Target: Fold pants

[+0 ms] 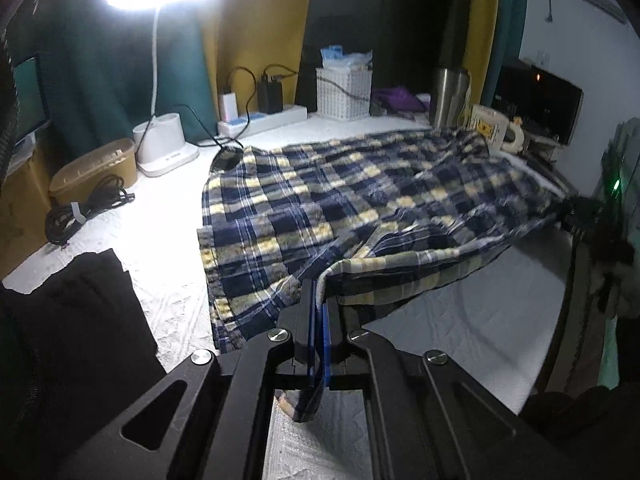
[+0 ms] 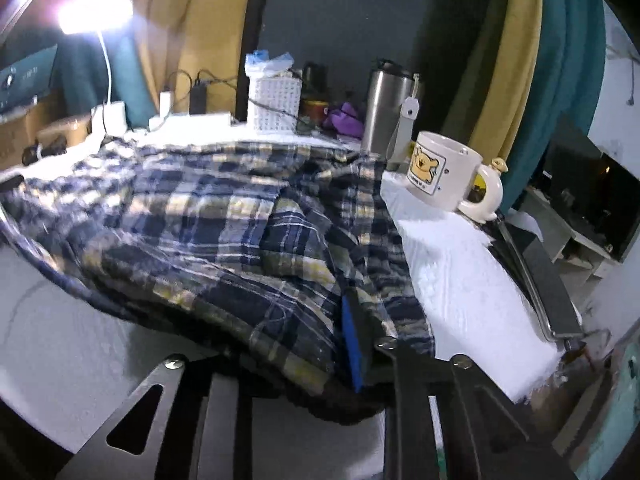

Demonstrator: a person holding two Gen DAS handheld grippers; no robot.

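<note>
The plaid pants (image 1: 320,200), navy, yellow and white, lie spread over the white table cover (image 1: 168,240). My left gripper (image 1: 318,292) is shut on their near hem, and a tail of cloth hangs down between the blue pads (image 1: 325,332). The hem runs raised and taut to the right, where my right gripper (image 1: 576,210) holds the far corner off the table. In the right wrist view the pants (image 2: 180,220) drape over my right gripper (image 2: 338,320). One blue pad (image 2: 353,344) shows against the bunched cloth and the other finger is hidden under it.
A bear mug (image 2: 444,172) and a steel tumbler (image 2: 386,108) stand just right of the pants, with a flat dark device (image 2: 536,272) at the table's right edge. A lit lamp (image 1: 164,148), white basket (image 1: 344,92), power strip (image 1: 264,118), tan box (image 1: 94,172), coiled cable (image 1: 80,212) and black cloth (image 1: 80,320) sit behind and to the left.
</note>
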